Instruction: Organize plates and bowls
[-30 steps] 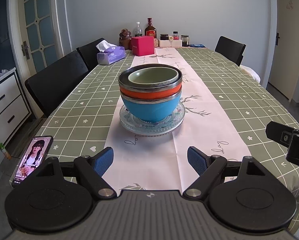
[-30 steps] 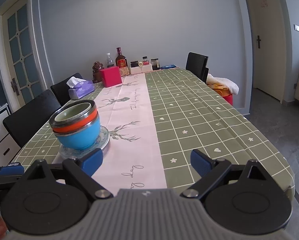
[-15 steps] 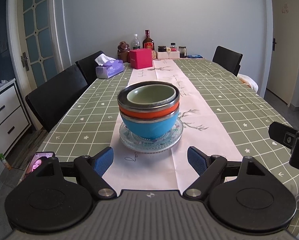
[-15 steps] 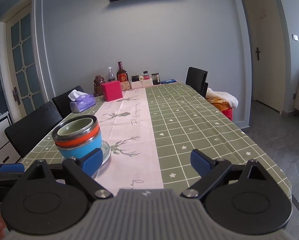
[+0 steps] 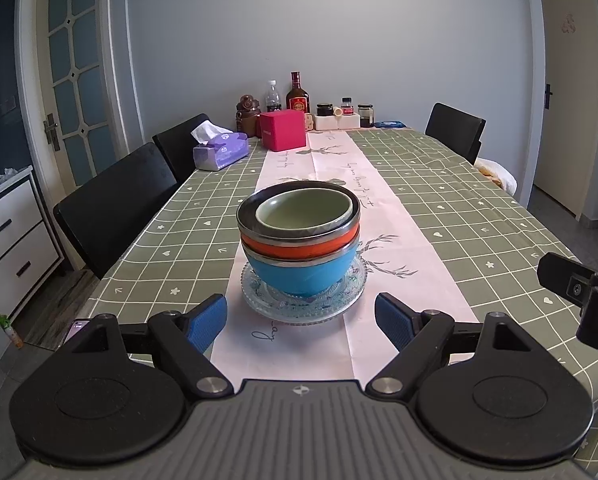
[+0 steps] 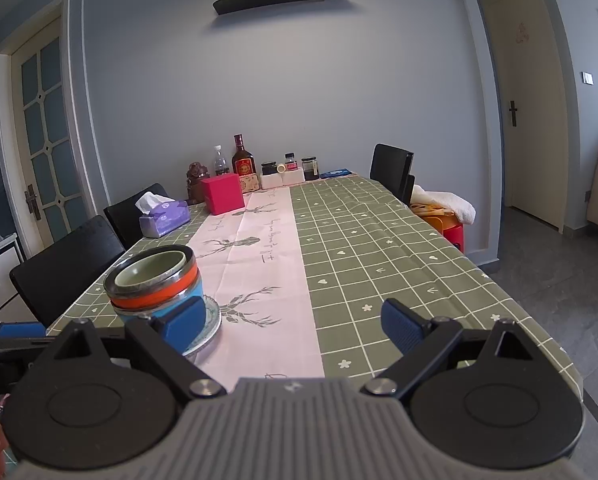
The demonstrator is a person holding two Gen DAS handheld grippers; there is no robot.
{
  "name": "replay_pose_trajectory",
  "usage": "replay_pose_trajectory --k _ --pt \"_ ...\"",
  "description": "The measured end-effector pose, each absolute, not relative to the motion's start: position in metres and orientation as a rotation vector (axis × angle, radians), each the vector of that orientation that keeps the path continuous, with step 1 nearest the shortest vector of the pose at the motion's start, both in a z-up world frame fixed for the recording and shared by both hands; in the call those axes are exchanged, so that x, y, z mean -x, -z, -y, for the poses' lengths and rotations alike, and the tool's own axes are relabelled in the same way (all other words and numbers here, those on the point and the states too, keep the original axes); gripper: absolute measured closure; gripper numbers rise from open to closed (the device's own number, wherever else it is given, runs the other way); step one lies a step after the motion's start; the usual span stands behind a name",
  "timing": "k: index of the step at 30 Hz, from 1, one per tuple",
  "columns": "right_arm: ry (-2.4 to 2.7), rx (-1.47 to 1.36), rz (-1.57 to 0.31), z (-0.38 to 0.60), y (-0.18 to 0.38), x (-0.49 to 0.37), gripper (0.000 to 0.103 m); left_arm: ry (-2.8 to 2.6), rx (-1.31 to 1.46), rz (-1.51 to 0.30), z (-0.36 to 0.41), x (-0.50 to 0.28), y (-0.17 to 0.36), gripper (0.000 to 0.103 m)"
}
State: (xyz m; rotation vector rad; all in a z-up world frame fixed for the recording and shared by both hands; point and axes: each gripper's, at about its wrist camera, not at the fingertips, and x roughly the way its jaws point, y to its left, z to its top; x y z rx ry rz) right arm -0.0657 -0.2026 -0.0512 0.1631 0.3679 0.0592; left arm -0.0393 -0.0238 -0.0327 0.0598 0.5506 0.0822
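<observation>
Left gripper (image 5: 301, 322) is spread wide, holding nothing, with the bowl stack (image 5: 299, 240) just ahead between its jaws, on the runner (image 5: 383, 216) near the table's near edge. Green bowl in orange in blue, on a glass plate (image 5: 351, 292). Right gripper (image 6: 293, 326) is also spread and holding nothing, stack off its left finger. Runner script isn't readable.

both wrist views face down the table (image 5: 439, 200), sharing stacked bowls (image 5: 299, 248)

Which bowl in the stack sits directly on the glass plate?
The blue bowl: bottom of the stack, on the glass plate, under the orange and green bowls.
</observation>
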Motion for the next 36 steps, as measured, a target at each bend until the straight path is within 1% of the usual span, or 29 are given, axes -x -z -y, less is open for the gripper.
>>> replay_pose_trajectory --k 30,36 --pt "-0.072 -0.171 -0.394 0.2021 0.0566 0.0633 0.010 -0.078 -0.060 -0.554 0.0243 0.0406 0.0329 0.005" --pt "-0.070 -0.170 -0.397 0.2011 0.0570 0.0617 0.008 -0.080 -0.060 -0.555 0.0239 0.0400 0.0340 0.005"
